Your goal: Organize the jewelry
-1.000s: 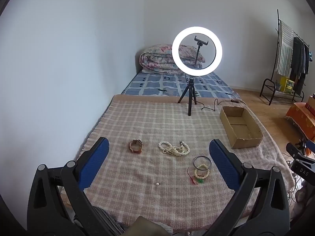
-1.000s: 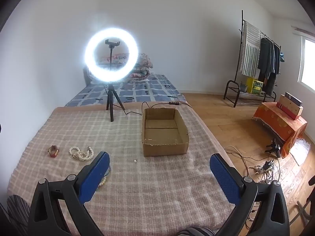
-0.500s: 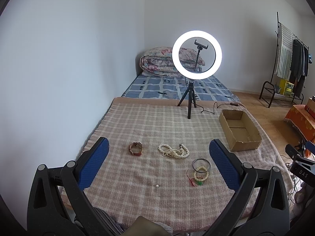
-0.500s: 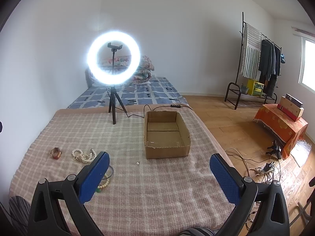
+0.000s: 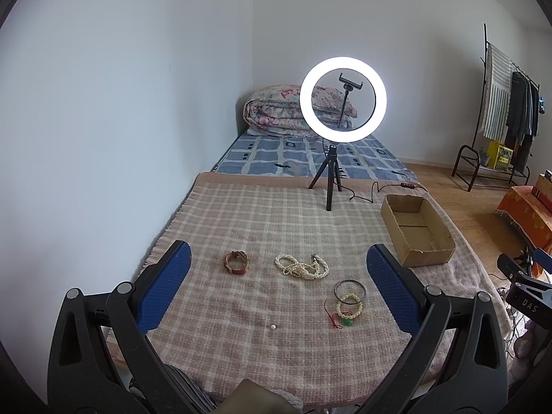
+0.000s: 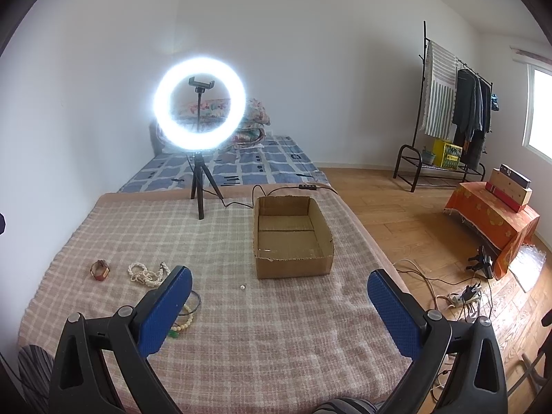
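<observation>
On the checked blanket (image 5: 276,220) lie a brown leather bracelet (image 5: 236,263), a heap of white pearl strands (image 5: 301,267), a thin dark bangle (image 5: 350,291), a cream bead bracelet with a red cord (image 5: 348,310) and one loose pearl (image 5: 273,326). An empty cardboard box (image 5: 415,229) stands at the right. My left gripper (image 5: 277,284) hangs open above the blanket's near side, nothing between its blue pads. My right gripper (image 6: 277,303) is open too, short of the box (image 6: 291,238); its left finger (image 6: 164,307) hides part of the bangle and bead bracelet. The bracelet (image 6: 100,269), pearl strands (image 6: 146,274) and loose pearl (image 6: 243,287) show here too.
A lit ring light on a small tripod (image 5: 341,103) stands at the blanket's far side, its cable (image 5: 376,189) running toward the box. A bed with folded quilts (image 5: 293,110) lies behind. A clothes rack (image 6: 452,103), an orange-covered stand (image 6: 493,214) and floor cables (image 6: 459,296) are at the right.
Both grippers have drawn back and tilted up a little, so the blanket, jewelry and box sit lower and slightly farther in view. Both stay open. No item has moved.
</observation>
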